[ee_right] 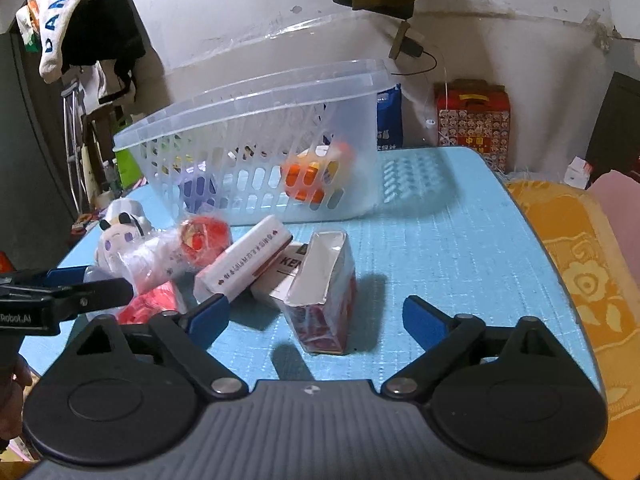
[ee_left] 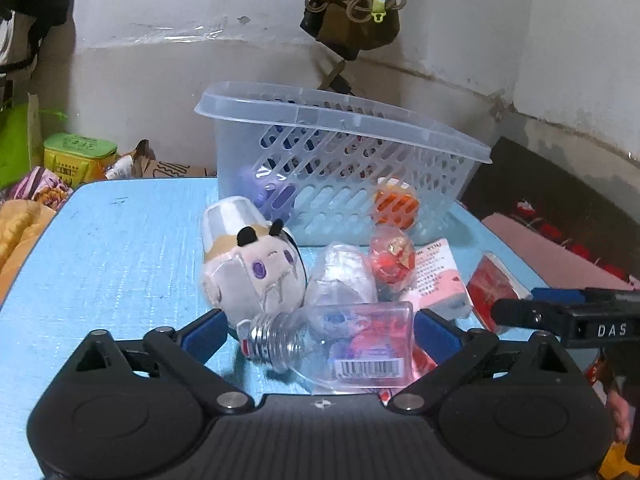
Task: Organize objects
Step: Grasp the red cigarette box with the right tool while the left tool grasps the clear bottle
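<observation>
While you are holding both grippers low over the blue table (ee_left: 120,248), your left gripper (ee_left: 316,330) is standing wide open around a clear plastic bottle (ee_left: 328,340) lying on its side, its threaded neck pointing toward the left finger; the pads are not pressing it, and whether they are touching it is hard to tell. Your right gripper (ee_right: 316,320) is also spread wide, with an opened red carton (ee_right: 324,300) sitting upright between its fingers, apart from both pads.

Just beyond the bottle, a plush toy (ee_left: 252,268) is leaning against a crinkled clear wrapper (ee_left: 344,276) and a red wrapped ball (ee_left: 390,258), all crowded near the middle of the table. A white box (ee_right: 244,266) is lying tilted across another box that is mostly hidden beneath it. Toward the table's far edge, a translucent slotted basket (ee_left: 332,140) is holding an orange-and-white cube (ee_right: 316,176) and a purple thing blurred behind the slots. A red packet (ee_left: 492,292) is partly covered by your right gripper's finger in the left wrist view.
</observation>
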### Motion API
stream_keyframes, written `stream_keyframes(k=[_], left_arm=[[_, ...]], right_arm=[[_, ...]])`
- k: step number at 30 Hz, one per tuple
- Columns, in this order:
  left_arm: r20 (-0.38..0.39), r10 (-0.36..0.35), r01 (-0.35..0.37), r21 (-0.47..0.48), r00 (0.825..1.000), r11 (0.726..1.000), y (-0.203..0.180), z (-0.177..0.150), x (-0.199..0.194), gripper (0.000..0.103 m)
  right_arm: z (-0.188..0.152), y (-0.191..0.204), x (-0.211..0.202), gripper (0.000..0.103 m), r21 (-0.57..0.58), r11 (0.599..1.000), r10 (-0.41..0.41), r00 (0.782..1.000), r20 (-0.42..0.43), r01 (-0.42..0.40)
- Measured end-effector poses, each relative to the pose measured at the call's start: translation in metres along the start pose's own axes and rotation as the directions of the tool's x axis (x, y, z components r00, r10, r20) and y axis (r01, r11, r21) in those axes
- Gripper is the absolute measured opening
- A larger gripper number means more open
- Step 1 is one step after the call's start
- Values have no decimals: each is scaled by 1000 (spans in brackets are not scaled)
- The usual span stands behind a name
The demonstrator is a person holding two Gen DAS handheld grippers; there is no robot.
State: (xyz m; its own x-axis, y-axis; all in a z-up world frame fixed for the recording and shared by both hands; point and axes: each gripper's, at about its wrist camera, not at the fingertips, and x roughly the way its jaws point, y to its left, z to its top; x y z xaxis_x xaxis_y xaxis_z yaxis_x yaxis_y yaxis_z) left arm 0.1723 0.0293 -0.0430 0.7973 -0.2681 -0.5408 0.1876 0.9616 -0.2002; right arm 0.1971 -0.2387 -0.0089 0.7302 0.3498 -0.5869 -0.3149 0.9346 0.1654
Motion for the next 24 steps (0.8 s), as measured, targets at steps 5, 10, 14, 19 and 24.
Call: stream_keyframes(k=[5,10,14,19,24], left_arm=[[0,33,-33,24,999,999,0,-3,-2,87],[-6,49,-48,23,999,999,4,-5,-6,87],[-12,44,-44,15,999,999,7,-6,-7,87],[-16,31,-31,4,999,1000,9,-6,-10,87],[7,22,-22,42,1000,999,1,-5,-18,86]], right_arm=[[-2,1,4,86,-13,1000,-23,1000,-13,23],[-1,5,6,81,-28,999,-40,999,-16,40],[-1,10,11,44,-54,997,-51,998,-45,48],[-1,10,4,33,-67,996,-61,998,-29,59],[2,14,-8,31,-82,996,-43,999,1,43]])
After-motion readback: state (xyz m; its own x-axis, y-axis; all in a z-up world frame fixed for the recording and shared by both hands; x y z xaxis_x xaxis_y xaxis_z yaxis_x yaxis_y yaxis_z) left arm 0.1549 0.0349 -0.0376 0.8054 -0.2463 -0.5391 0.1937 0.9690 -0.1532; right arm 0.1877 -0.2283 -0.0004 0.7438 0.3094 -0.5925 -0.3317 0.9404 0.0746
